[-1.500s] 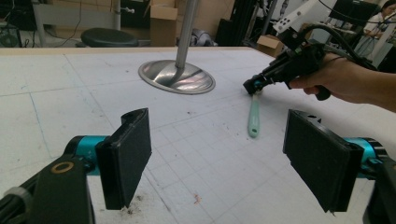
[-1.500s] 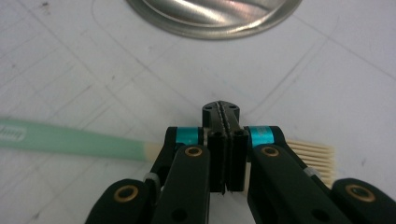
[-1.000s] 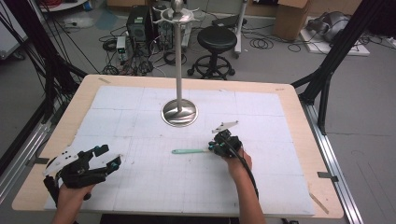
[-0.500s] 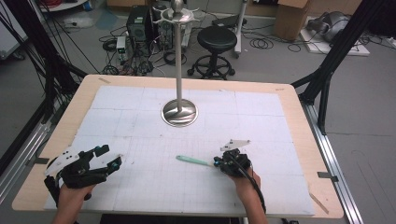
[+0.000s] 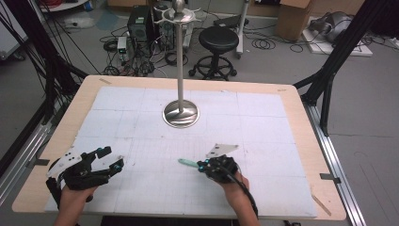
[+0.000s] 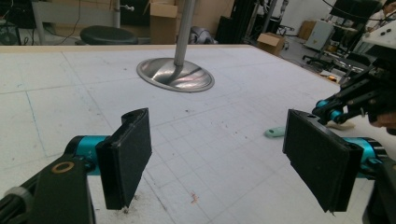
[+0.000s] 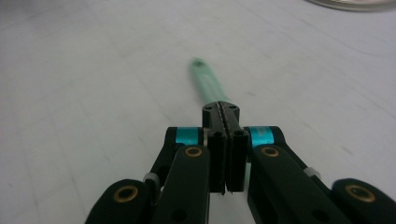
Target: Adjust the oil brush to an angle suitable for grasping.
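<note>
A slim mint-green handle (image 5: 187, 163) sticks out leftward from my right gripper (image 5: 203, 166), whose jaws are shut on its near end. The right gripper view has the jaws pressed together and the green handle (image 7: 206, 83) reaching away just above the white mat; I cannot tell whether it touches. My left gripper (image 5: 112, 159) rests at the front left, open with nothing in it. Its own view has the two black pads wide apart (image 6: 224, 158), with the green handle's tip (image 6: 275, 132) and the right gripper (image 6: 359, 95) beyond them.
A metal stand with a round base (image 5: 180, 114) and a tall pole (image 5: 179, 56) rises at the middle back of the mat. The white gridded mat (image 5: 263, 117) covers a wooden table (image 5: 301, 117). A stool and cables lie on the floor beyond.
My right gripper has come toward the front edge, then a little left, carrying the green handle with it. The left gripper has stayed put.
</note>
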Demonstrator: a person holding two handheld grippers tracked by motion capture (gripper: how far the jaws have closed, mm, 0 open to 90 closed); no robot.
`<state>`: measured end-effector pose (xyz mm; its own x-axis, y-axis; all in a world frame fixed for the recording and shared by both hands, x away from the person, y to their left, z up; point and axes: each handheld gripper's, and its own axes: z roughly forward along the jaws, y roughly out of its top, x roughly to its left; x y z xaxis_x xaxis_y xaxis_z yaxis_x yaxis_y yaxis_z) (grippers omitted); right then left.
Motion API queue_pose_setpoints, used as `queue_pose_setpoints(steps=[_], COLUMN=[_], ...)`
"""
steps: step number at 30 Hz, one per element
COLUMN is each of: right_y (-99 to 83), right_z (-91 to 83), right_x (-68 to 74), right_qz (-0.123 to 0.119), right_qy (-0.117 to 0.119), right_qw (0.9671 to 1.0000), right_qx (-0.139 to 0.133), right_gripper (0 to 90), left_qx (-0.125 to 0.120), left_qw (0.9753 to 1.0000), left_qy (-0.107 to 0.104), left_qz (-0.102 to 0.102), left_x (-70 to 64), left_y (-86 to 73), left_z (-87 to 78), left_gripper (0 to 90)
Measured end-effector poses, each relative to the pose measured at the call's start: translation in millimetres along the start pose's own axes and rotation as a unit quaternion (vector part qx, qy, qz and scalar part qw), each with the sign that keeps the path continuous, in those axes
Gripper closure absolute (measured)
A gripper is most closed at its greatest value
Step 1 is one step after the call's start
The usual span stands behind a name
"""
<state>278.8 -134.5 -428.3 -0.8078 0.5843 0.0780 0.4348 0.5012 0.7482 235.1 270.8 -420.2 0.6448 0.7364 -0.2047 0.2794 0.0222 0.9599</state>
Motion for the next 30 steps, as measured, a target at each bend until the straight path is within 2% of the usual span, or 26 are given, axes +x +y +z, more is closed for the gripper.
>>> queue_pose_setpoints(steps=[3,6,11,13,16,19,22,24,26,27,28,29,30], right_y=[6.2,7.3,7.8,7.6,7.5,7.3,7.0,6.3,4.8,4.8,3.9,-0.4,-0.4], right_z=[18.3,29.2,30.1,28.8,28.3,27.7,27.5,25.0,14.5,14.5,9.3,-7.4,-7.4], right_x=[10.8,10.7,2.9,-2.5,-5.4,-12.2,-15.7,-17.5,-16.9,-16.9,-17.3,-19.0,-19.0], right_qz=[-0.018,-0.011,-0.003,0.003,0.010,0.012,0.023,0.030,0.033,0.033,0.034,0.039,0.039], right_qy=[0.013,0.002,-0.015,-0.034,-0.041,-0.063,-0.068,-0.070,-0.068,-0.068,-0.071,-0.079,-0.079], right_qw=[0.9997,0.9995,0.9995,0.9990,0.9987,0.9976,0.9972,0.9970,0.9971,0.9971,0.9966,0.9946,0.9946], right_qx=[0.014,0.028,0.027,0.028,0.027,0.025,0.023,0.017,-0.014,-0.014,-0.025,-0.054,-0.054], right_gripper=[90.0,90.0,90.0,90.0,90.0,90.0,90.0,89.4,81.8,81.8,76.0,65.4,65.4], left_qx=[0.000,0.001,0.001,0.001,0.001,0.001,0.001,0.000,0.000,0.000,0.000,-0.001,-0.001], left_qw=[1.0000,1.0000,1.0000,1.0000,1.0000,1.0000,1.0000,1.0000,1.0000,1.0000,1.0000,1.0000,1.0000], left_qy=[-0.001,-0.001,0.000,-0.001,-0.001,-0.002,-0.003,-0.003,-0.003,-0.003,-0.004,-0.006,-0.006], left_qz=[0.000,0.000,0.001,0.000,0.001,0.001,0.000,0.000,0.000,0.000,0.000,0.002,0.002], left_x=[0.0,-0.1,-0.1,-0.3,-0.2,-0.2,-0.3,-0.2,-0.1,-0.1,-0.2,-0.4,-0.4], left_y=[0.0,-0.2,-0.2,-0.2,-0.3,-0.3,-0.3,-0.2,-0.2,-0.3,-0.3,-0.4,-0.4], left_z=[-0.2,0.2,0.4,0.3,0.4,0.4,0.4,0.3,0.2,0.2,0.3,0.7,0.7], left_gripper=[24.0,24.1,24.1,24.1,24.1,24.7,24.7,24.6,24.7,24.7,24.6,24.6,24.4])
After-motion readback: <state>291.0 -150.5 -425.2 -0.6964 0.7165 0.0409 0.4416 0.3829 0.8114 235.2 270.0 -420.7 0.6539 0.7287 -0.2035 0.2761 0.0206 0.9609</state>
